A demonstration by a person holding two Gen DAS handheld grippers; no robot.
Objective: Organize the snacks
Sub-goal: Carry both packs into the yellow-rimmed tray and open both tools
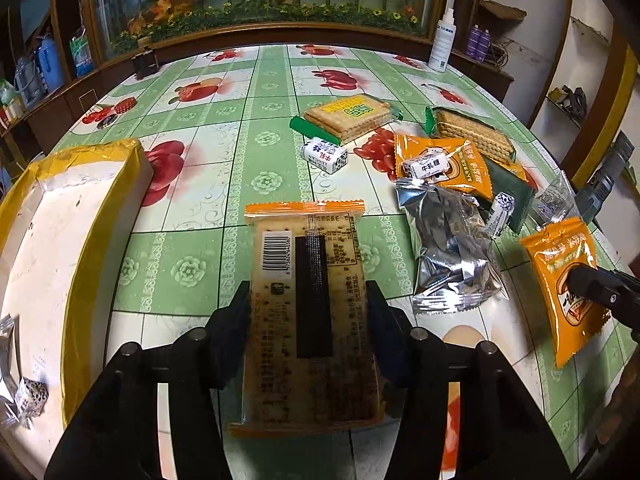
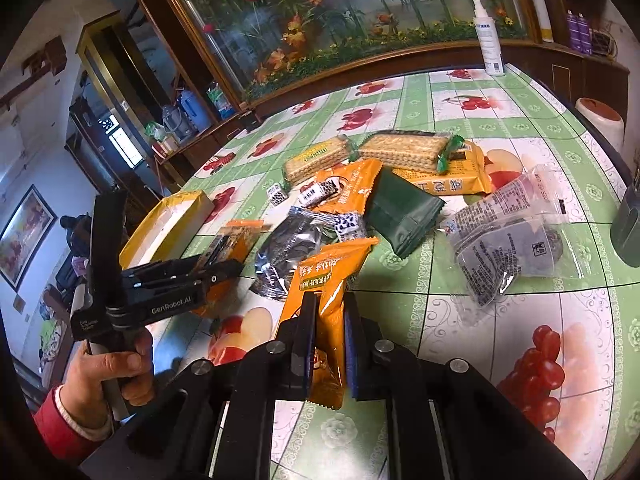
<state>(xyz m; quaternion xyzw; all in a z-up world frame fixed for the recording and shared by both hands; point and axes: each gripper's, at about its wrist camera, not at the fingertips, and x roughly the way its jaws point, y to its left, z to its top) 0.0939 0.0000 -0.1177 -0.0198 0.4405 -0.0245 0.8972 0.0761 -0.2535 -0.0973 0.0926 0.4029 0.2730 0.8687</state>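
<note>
Barely begun, by the look of it. Only a silver packet (image 1: 6, 344) and a small wrapped candy (image 1: 30, 398) inside the yellow-edged box (image 1: 80, 216) at the worktop's (image 1: 224, 128) left edge. Left tool (image 1: 308, 316) clamped on an orange cracker pack (image 1: 308, 320), raised just right of the box. Right tool (image 2: 326, 344) clenched on an orange snack bag (image 2: 328, 280) near the front edge. Left to sort: biscuit packs (image 1: 348, 114), green pouch (image 2: 404, 212), clear bag (image 2: 512, 232), milk candies (image 1: 324, 156), heaped toward the right.
</note>
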